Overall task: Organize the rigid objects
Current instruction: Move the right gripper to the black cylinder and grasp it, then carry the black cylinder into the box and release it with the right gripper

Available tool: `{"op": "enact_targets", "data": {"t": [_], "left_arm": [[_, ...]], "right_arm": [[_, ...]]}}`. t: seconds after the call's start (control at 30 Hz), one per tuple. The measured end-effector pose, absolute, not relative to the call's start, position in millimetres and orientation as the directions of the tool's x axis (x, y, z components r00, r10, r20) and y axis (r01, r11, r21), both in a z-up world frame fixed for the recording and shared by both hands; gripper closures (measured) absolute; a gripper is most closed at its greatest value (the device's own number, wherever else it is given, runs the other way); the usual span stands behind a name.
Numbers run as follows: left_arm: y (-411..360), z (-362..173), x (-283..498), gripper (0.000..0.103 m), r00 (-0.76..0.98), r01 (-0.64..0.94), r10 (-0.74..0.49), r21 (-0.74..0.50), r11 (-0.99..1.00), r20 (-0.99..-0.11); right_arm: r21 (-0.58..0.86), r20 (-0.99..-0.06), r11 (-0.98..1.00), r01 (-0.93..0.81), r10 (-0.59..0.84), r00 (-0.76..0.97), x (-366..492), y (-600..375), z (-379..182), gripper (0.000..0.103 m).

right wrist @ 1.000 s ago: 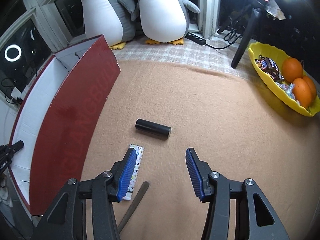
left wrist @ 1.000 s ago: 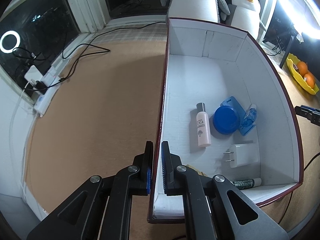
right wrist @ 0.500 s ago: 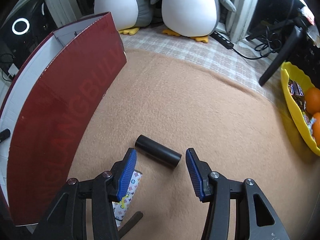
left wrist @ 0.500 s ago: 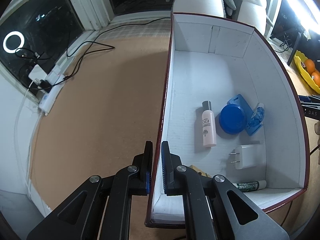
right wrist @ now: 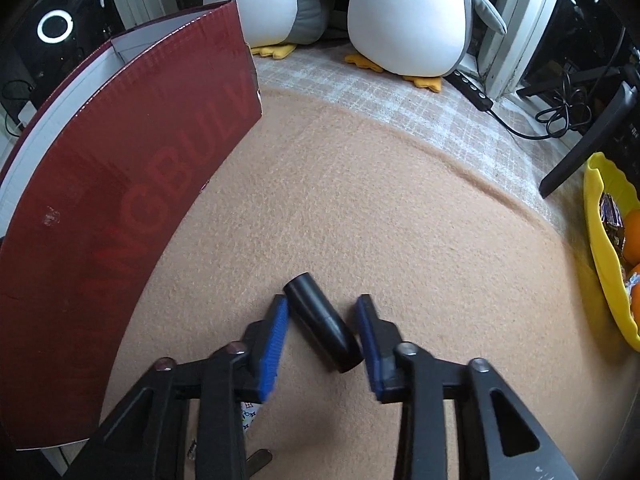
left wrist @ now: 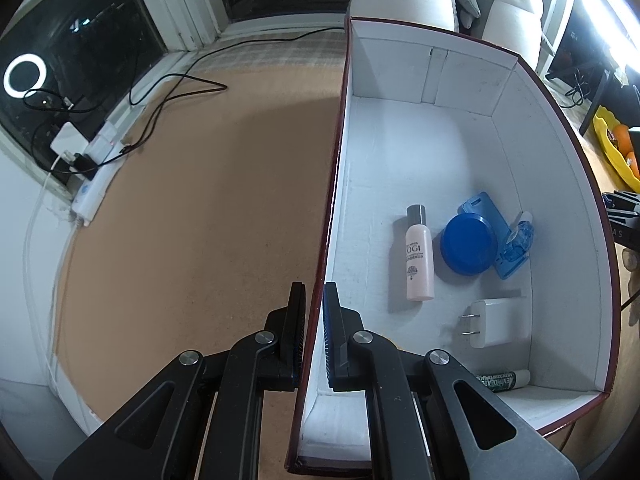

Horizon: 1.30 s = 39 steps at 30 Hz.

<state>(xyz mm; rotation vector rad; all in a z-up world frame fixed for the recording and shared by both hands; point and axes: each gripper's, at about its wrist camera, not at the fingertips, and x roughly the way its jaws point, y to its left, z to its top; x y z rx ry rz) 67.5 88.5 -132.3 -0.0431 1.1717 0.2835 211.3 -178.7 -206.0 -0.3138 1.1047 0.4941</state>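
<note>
Now lowered around the black cylinder (right wrist: 322, 322), the right gripper (right wrist: 324, 312) straddles it spread, while the left gripper (left wrist: 314, 300) pinches the box wall (left wrist: 320, 280) steady.

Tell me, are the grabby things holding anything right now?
The left hand-held gripper pinches the side wall of the dark red cardboard box, near its close corner. The right hand-held gripper is open around the black plastic cylinder, not gripping yet.
</note>
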Motion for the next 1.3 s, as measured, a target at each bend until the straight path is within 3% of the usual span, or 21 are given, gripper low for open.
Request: {"op": "enact_targets", "data": {"t": [0.1,0.7,1.3], "left_arm": [[89,-133,67,0.097,0.361,-0.247,0.197,0.110,0.963,-0.911],[92,-130,61,0.097,0.399,-0.244,0.155,0.059,0.968,-0.904],[99,-124,50,0.097,0.463,-0.204,0.078,-0.021,0.979,-0.883]], "right_arm": [[0.010,-0.906,0.855,-0.519,0.227,0.356,213,-180,-206,0.088],[0.049,-0.875,0.910,-0.411,0.238,0.423,187,-206,-176,0.088],[0.106,-0.786,0.874,-0.474,0.365,0.499,108,-161,-88,0.088]]}}
